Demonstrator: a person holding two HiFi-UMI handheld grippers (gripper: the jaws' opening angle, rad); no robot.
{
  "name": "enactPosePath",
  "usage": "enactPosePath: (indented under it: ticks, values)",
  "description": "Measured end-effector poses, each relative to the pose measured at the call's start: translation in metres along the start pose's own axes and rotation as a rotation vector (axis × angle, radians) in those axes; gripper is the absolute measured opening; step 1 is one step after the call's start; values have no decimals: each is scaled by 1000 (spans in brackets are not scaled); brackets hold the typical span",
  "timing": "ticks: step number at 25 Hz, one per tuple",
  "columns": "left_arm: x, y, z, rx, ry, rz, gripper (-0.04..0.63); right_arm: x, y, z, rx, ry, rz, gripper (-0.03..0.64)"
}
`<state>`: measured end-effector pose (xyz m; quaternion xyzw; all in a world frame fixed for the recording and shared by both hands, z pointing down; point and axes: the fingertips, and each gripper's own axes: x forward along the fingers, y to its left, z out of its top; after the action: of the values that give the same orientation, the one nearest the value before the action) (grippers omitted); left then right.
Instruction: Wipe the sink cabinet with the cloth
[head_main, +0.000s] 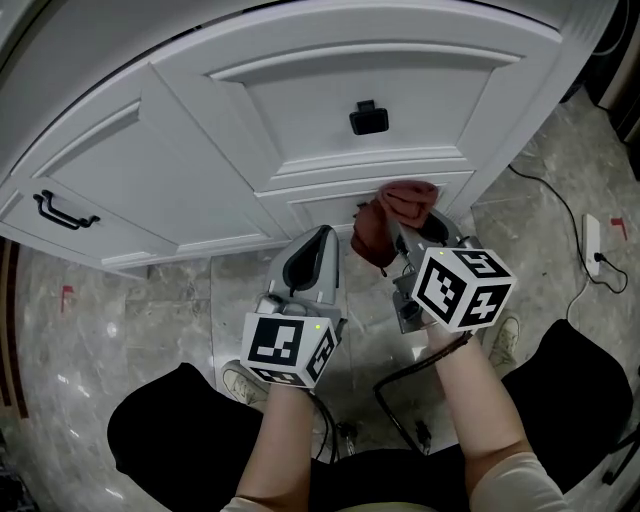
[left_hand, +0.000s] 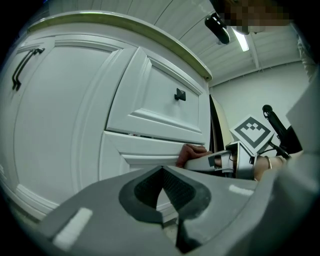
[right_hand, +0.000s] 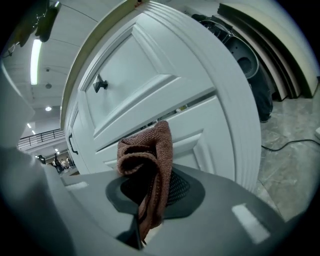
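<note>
A pale marbled floor (head_main: 150, 320) runs under a curved white sink cabinet (head_main: 200, 130), whose drawer carries a square black knob (head_main: 368, 118). Everything here is easiest placed from that knob.

Just below the knob, at the seam where the drawer front meets the lower panel (head_main: 320, 208), sits the reddish-brown cloth (head_main: 395, 215). The right gripper (head_main: 412, 240) has its jaws clamped on it. In the right gripper view the cloth is bunched into a loose wad that rises past the jaw tips, with a tail hanging down between the pads. That bunching looks deliberate. It puts a soft pad ahead of the hard jaws, so fabric and not plastic meets the painted wood. The wad appears to touch the panel edge, though contact cannot be confirmed.

Below and left of the knob, the left gripper (head_main: 322, 240) has its jaw tips together with nothing between them. It points at the cabinet but stands apart from it, probably parked out of the wiping path.

Far left of the knob, a black bar handle (head_main: 62, 211) marks the side door. To the knob's right, a cable (head_main: 550, 195) trails across the floor.

The wiping seems to be under way on the lower front.
</note>
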<state>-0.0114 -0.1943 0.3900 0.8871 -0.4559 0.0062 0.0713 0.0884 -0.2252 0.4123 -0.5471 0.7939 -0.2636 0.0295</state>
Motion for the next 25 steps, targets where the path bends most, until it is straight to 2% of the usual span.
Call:
enactPosePath:
  ticks: [7, 14, 20, 22, 25]
  values:
    - [12, -20, -3, -3, 6, -33, 0, -24, -38, 18, -7, -44, -106, 78]
    - [23, -41, -9, -6, 21, -68, 0, -43, -54, 34, 16, -92, -129, 78]
    - [23, -47, -14, -7, 30, -77, 0, -63, -74, 47, 22, -139, -192, 78]
    - [19, -44, -17, 3, 40, -72, 0, -63, -71, 42, 30, -145, -187, 78]
    - [11, -30, -21, 13, 48, -47, 0, -52, -45, 28, 7, -130, -128, 78]
